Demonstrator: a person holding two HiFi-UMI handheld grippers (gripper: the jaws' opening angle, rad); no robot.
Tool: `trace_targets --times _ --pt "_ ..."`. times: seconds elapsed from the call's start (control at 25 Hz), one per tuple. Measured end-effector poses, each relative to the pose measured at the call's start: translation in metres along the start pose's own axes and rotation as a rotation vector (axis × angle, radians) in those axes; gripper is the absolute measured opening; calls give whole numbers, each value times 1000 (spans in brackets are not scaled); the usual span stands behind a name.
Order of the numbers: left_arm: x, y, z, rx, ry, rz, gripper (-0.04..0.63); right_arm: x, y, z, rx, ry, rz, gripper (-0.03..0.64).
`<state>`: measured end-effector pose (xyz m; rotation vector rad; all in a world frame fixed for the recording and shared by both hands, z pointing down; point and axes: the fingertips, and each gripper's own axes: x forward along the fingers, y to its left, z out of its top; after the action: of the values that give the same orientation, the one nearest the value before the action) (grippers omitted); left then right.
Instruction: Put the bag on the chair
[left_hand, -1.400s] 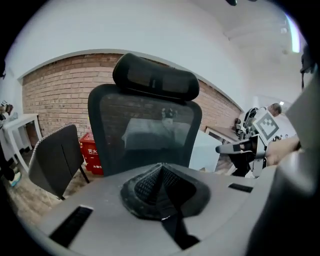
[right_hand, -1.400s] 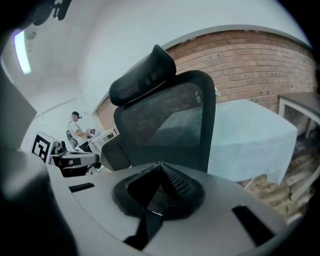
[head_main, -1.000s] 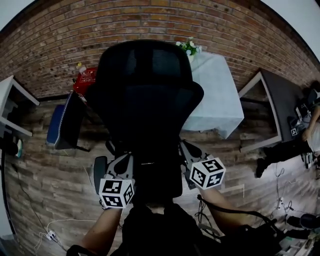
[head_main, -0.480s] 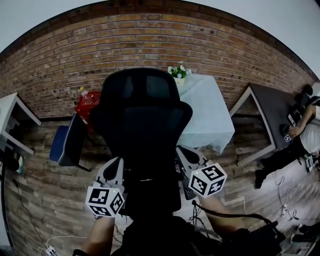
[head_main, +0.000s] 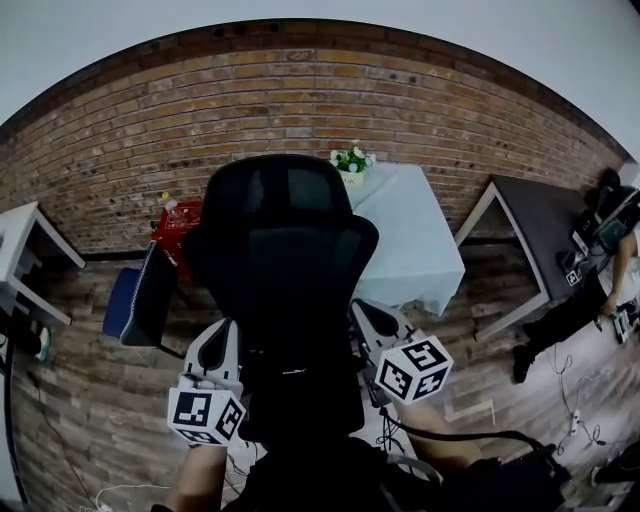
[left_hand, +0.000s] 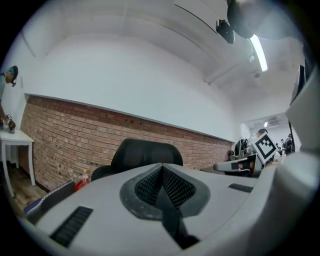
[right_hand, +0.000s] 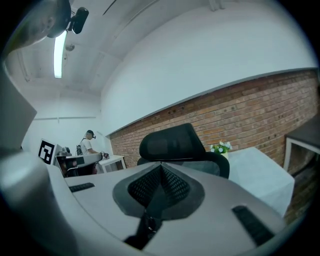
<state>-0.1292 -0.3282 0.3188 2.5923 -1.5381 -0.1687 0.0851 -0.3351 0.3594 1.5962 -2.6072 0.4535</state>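
A black office chair (head_main: 285, 240) stands right in front of me, its back and headrest toward me. It also shows in the left gripper view as the chair (left_hand: 145, 152) and in the right gripper view as the chair (right_hand: 172, 142). A black bag (head_main: 300, 385) hangs low between my grippers and is hard to tell from the chair's dark back. My left gripper (head_main: 226, 330) is at the chair's left side, shut on a dark strap (left_hand: 172, 225). My right gripper (head_main: 362, 308) is at the right side, shut on a dark strap (right_hand: 150, 220).
Behind the chair stand a table with a pale cloth (head_main: 410, 235) bearing flowers (head_main: 350, 160), a red crate (head_main: 175, 225) and a brick wall. A blue-seated chair (head_main: 135, 300) is at the left, a dark desk (head_main: 540, 215) and a person (head_main: 600, 270) at the right. Cables (head_main: 470, 435) lie on the floor.
Both grippers have risen along the sides of the chair back, the dark bag coming up with them. My view has tilted up, so more wall shows.
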Motion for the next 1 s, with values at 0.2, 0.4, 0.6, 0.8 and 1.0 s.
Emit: trace_targets --times 0.2,0.4,0.6,0.8,1.0 --pt "-3 -20 10 -18 -39 -81 11 0 8 6 13 -24 17 18" --pt "-4 -19 4 -42 15 -99 11 0 14 10 -5 -37 24 18" --pt "-5 -23 7 -34 21 -127 11 1 16 17 -66 -43 15 18" --pt "-3 -17 0 -84 64 -96 11 3 14 19 -84 -50 16 17" --pt "-6 -10 7 -77 44 -94 11 7 18 21 -82 -48 22 18"
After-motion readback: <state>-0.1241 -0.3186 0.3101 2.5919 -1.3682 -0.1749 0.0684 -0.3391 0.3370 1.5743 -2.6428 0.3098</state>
